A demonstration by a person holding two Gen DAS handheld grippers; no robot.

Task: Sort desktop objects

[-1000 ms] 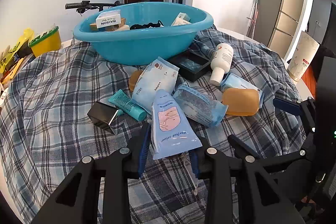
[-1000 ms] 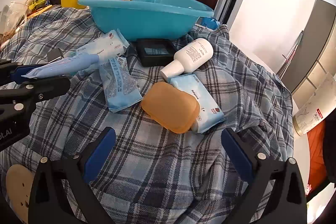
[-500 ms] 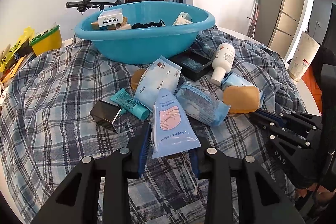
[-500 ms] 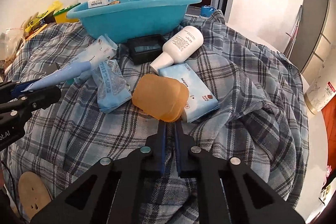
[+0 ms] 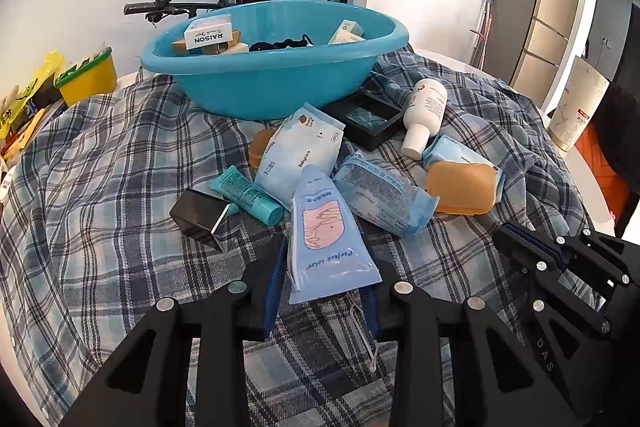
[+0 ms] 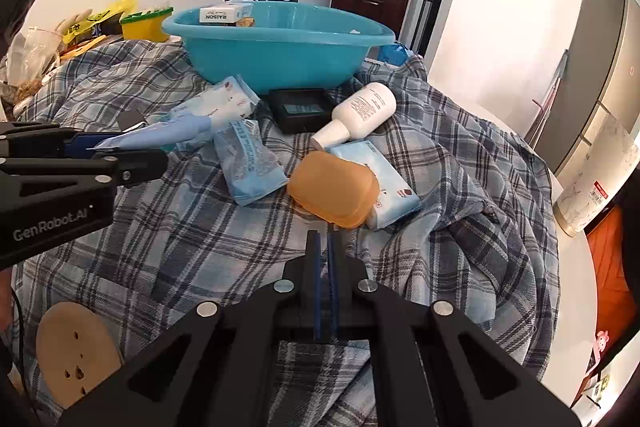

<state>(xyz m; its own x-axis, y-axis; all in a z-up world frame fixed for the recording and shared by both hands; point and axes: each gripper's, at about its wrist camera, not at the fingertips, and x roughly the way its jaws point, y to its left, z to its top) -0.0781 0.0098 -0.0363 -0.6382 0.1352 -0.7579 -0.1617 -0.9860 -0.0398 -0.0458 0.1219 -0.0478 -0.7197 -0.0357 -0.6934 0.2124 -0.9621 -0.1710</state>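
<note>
My left gripper (image 5: 324,267) is shut on the flat end of a light-blue tube (image 5: 326,227) with a pink hand print, which lies pointing at the pile. My right gripper (image 6: 324,239) is shut with nothing between its pads, just short of the orange soap box (image 6: 332,187). That box rests on a blue wipes pack (image 6: 388,187). Around it lie a white bottle (image 6: 360,115), a black tray (image 5: 368,119), a blue packet (image 5: 384,199), a teal tube (image 5: 246,193) and a small black box (image 5: 198,215). The blue basin (image 5: 272,87) behind holds boxes.
A plaid cloth (image 5: 100,167) covers the round table. A yellow tub (image 5: 86,79) and bags sit at the far left edge. A paper roll (image 5: 576,107) stands at the right. A round wooden piece (image 6: 76,351) lies near the front left.
My right gripper went from wide open to shut, with nothing in it, and swung to face the orange soap box. The left gripper kept still with the tube.
</note>
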